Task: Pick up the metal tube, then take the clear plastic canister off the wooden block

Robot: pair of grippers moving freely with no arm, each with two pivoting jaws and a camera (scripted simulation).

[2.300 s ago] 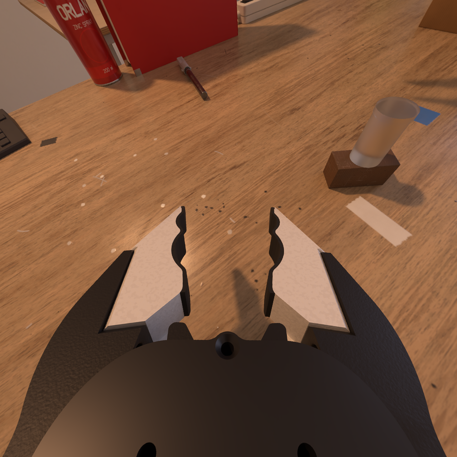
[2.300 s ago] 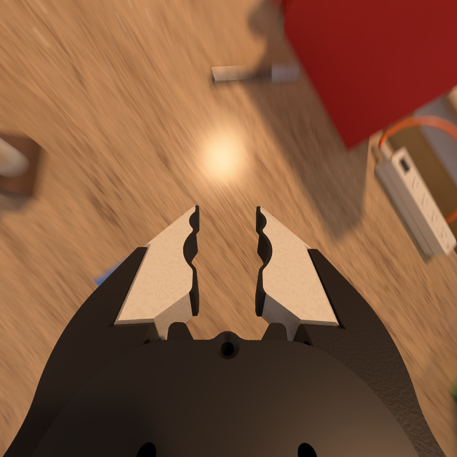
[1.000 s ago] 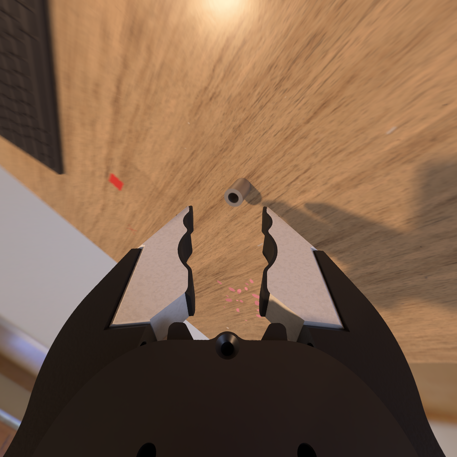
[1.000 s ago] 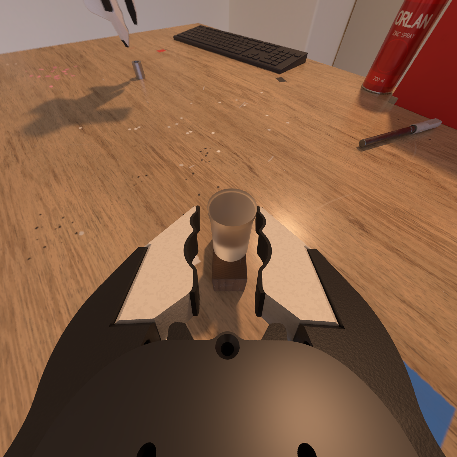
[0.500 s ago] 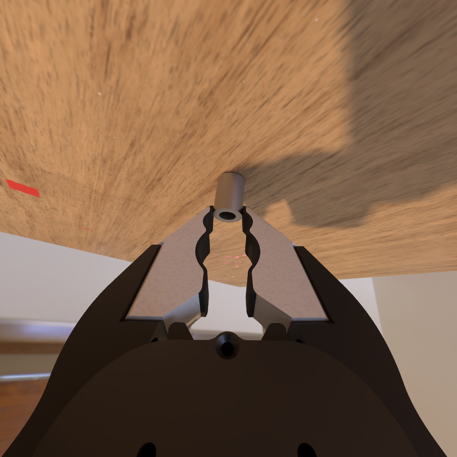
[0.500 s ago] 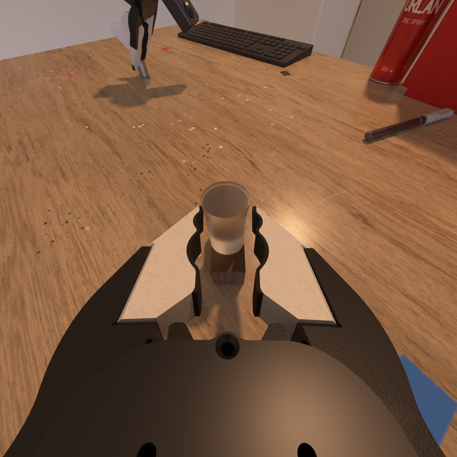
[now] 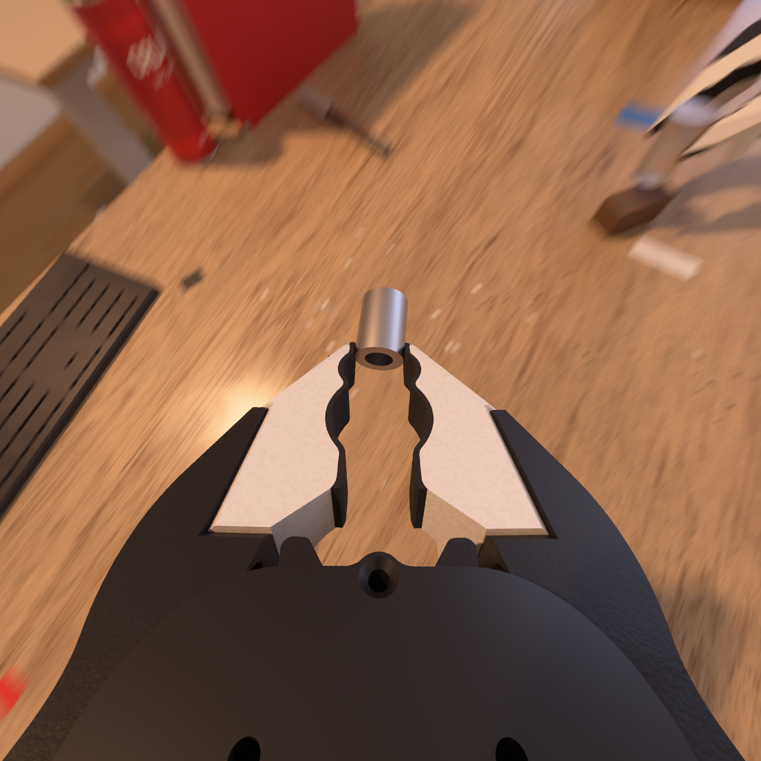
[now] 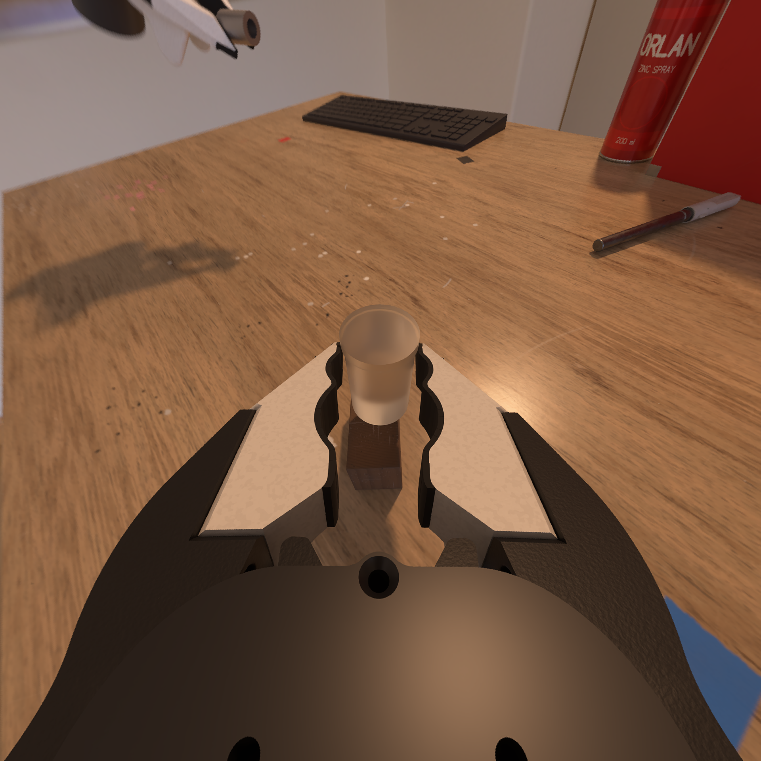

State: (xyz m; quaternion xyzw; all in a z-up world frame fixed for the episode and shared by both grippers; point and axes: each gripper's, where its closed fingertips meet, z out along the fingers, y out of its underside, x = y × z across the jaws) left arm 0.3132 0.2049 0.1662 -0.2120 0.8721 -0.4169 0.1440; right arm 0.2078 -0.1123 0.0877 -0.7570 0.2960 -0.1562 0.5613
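My left gripper (image 7: 379, 350) is shut on the short metal tube (image 7: 382, 321), which sticks out past the fingertips, high above the wooden table (image 7: 535, 412). Both also show in the right wrist view, top left, the tube (image 8: 241, 26) in the air. My right gripper (image 8: 379, 350) is closed on the clear plastic canister (image 8: 379, 370), fingertips touching both sides near its rim. The canister's base is at the top of the dark wooden block (image 8: 374, 457); I cannot tell whether it still touches. The block (image 7: 630, 208) shows blurred in the left wrist view.
A black keyboard (image 8: 407, 121) lies at the table's far side. A red spray can (image 8: 654, 82) and a red box (image 8: 724, 123) stand far right. A pen (image 8: 663, 222) lies right. Blue tape (image 8: 716, 679) lies near right. The table edge runs along the left.
My left gripper has lifted the tube off the table and swung round toward the spray can. My right gripper's jaws have closed in from a loose fit to touching the canister.
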